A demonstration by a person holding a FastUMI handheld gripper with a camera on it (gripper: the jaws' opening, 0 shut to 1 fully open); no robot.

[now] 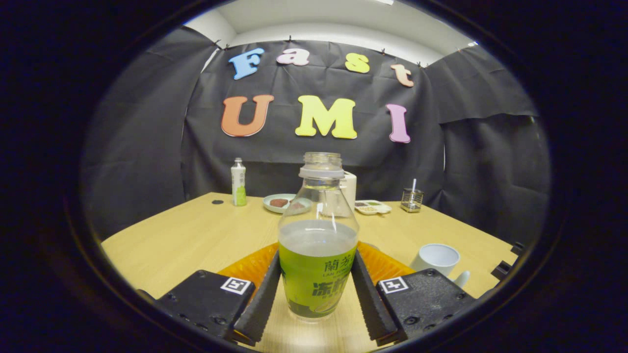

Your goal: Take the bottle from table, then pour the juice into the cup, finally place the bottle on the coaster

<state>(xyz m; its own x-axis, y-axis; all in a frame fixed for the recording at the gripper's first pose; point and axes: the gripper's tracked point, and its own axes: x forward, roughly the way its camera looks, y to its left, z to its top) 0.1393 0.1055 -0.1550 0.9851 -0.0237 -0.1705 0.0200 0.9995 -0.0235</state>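
An uncapped clear bottle (318,255) with a green label stands upright between my fingers, about half full of pale juice. My gripper (316,262) is shut on it, with the ribbed black pads (262,299) pressing on both sides of the label. An orange ribbed coaster (245,267) lies on the wooden table (196,235) just behind the bottle and spreads out to either side of the fingers. A white cup (436,257) sits to the right, just beyond the right finger. I cannot tell whether the bottle's base touches the table.
Along the far side of the table stand a small white and green bottle (238,182), a plate with food (282,202), a white container (350,189), a divided dish (373,207) and a small glass with a stick (412,200). The black cloth wall rises behind them.
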